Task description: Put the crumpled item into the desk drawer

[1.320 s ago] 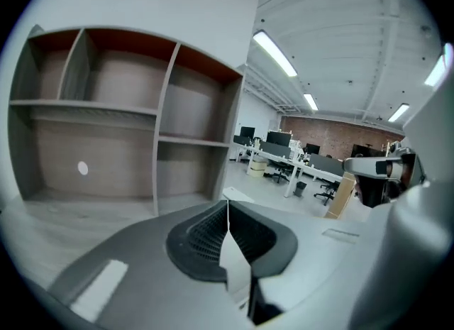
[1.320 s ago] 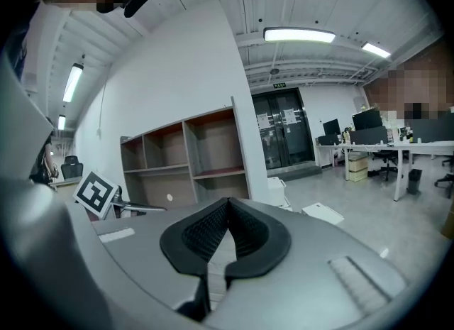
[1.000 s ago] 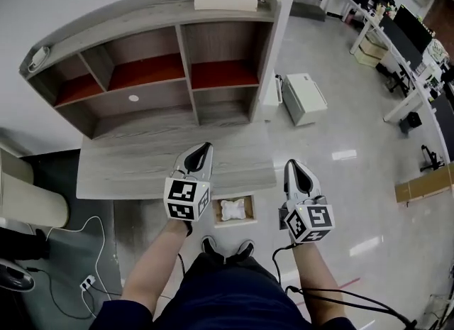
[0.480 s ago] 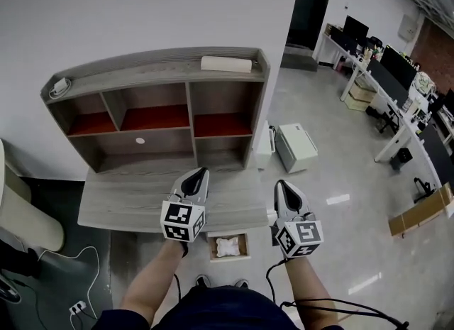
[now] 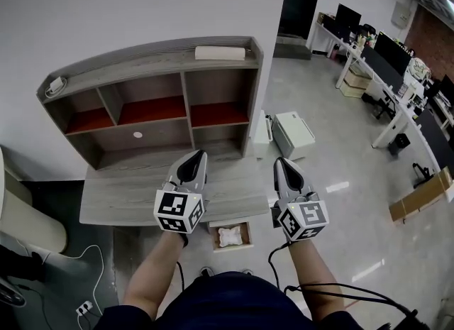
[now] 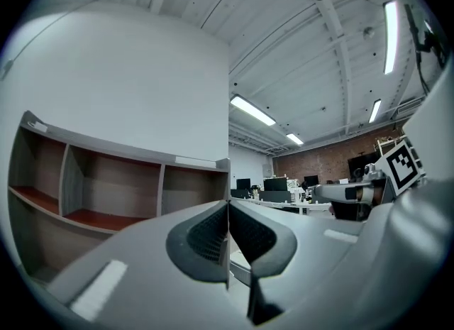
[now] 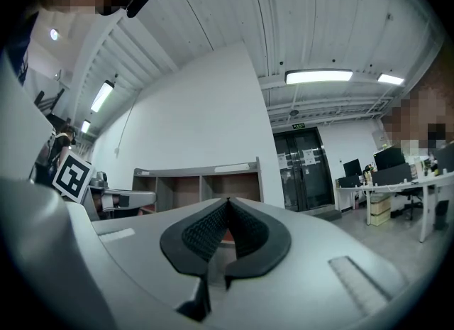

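Desk (image 5: 113,201): grey wood top, set against the white wall
Shelf unit (image 5: 152,66): standing on the back of the desk, open compartments, some with red floor; long white thing (image 5: 220,53) lying on its top at the right
Drawer (image 5: 247,238): pulled out under the front edge of the desk
Crumpled item (image 5: 230,235): white, lying inside the open drawer
Left gripper (image 5: 198,155): jaws closed fully together, nothing between them, held over the desk front, well apart from the crumpled item
Right gripper (image 5: 278,160): jaws also closed together, empty, beside the left one near the right end of the desk
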`<state>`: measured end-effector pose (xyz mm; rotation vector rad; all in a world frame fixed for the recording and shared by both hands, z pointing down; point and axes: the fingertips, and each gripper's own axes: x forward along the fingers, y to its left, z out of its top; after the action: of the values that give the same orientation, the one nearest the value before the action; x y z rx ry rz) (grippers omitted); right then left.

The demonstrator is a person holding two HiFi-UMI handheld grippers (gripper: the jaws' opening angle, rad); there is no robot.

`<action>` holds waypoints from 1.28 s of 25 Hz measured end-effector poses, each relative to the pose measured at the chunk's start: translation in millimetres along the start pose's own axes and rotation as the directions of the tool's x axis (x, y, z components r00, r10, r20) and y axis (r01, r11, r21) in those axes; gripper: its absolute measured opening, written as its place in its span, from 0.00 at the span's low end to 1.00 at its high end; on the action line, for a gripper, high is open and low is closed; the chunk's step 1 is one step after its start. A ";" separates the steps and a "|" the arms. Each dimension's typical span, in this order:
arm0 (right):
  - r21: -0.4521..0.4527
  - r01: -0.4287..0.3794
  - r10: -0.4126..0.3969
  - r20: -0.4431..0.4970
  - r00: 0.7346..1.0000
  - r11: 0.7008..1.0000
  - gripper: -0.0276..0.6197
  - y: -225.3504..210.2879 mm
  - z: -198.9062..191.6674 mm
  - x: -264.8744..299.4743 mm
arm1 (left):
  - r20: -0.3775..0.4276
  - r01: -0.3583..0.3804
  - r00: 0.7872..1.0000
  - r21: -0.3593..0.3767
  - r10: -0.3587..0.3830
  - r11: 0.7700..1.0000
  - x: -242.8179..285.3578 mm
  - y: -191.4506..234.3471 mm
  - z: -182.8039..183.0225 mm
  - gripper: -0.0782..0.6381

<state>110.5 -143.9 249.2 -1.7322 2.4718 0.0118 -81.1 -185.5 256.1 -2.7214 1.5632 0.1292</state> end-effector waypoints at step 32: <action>0.013 -0.016 0.017 -0.032 0.999 1.000 0.05 9.4 -14.4 11.5 | -0.038 0.008 0.999 -0.040 -0.009 0.999 6.8 9.2 -22.5 0.12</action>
<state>96.4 -152.5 261.7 -1.7203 2.5032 -0.0305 -84.1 -196.9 278.4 -2.7773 1.5753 0.1100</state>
